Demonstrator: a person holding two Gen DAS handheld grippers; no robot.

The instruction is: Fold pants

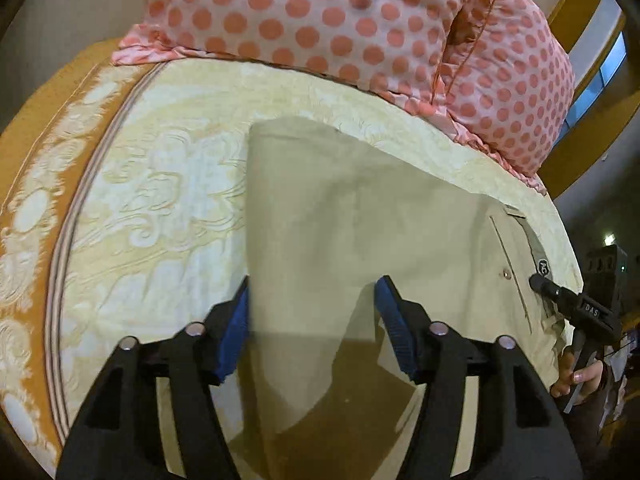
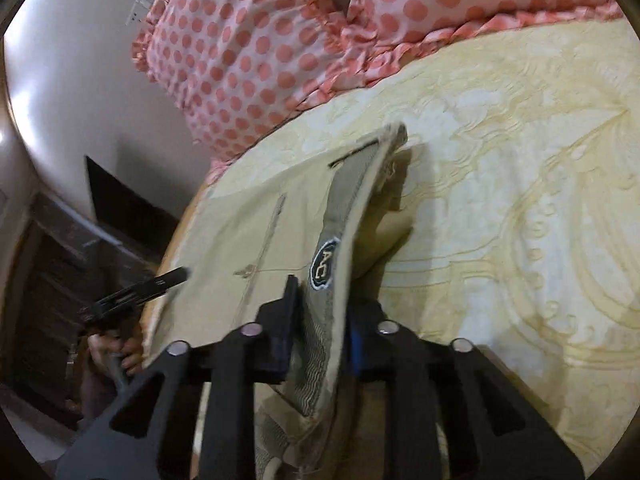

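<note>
The bed [image 1: 132,184], under a cream patterned cover, carries everything; polka-dot pillows [image 1: 320,16] lie along its far side. The pants [image 1: 340,220] lie spread on the cover, well short of the pillows, with their long axis running across the left wrist view: a leg end toward the upper left, the waistband [image 2: 340,216] at the right.

The right gripper [image 2: 320,312] sits at that waistband end. Its fingers are clenched on the band just below a dark badge [image 2: 323,269], and the band's edge is lifted off the cover, casting a shadow beneath.

The left gripper [image 1: 312,312] hovers over the middle of the pants, its blue-padded fingers [image 1: 236,320] released and straddling the cloth, holding nothing.

So the pants lie straight ahead of and below the left fingers, which are nearer the legs. I judge the fold turns on bringing the lifted waistband along the long axis toward the leg end.
</note>
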